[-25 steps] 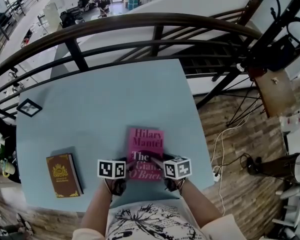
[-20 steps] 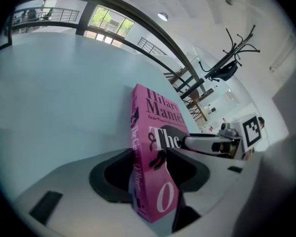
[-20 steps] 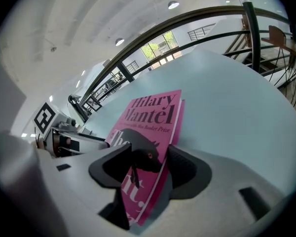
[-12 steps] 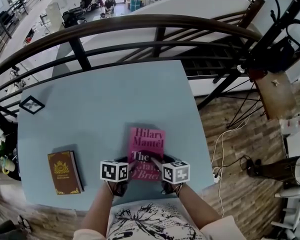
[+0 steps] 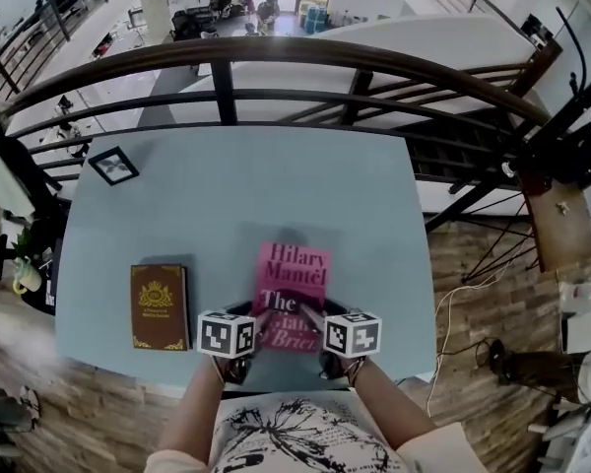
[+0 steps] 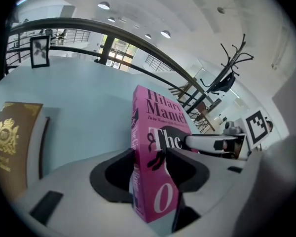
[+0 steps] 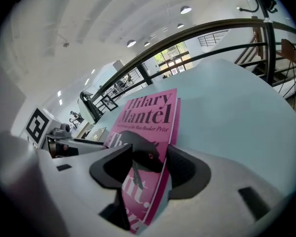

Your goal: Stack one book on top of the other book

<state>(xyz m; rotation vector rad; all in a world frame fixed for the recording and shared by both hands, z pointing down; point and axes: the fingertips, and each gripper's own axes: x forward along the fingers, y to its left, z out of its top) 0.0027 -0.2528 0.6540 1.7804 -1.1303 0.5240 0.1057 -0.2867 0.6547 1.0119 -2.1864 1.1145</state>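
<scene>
Tabletop point(image 5: 276, 185), pale blue, by dark railing point(image 5: 276, 59); left gripper point(image 5: 253, 320) and right gripper point(image 5: 315, 320) fingers point(image 7: 187, 169) clamp pink book point(image 5: 294, 269).

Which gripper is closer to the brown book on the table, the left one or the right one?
Left. The left gripper clamps the edge of the pink book that faces the brown book; the right gripper clamps the opposite edge, farther away.

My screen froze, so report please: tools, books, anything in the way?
Both shut on near edge of pink book: left tool, right tool. Book raised off table. At left, brown book flat, nothing between.
</scene>
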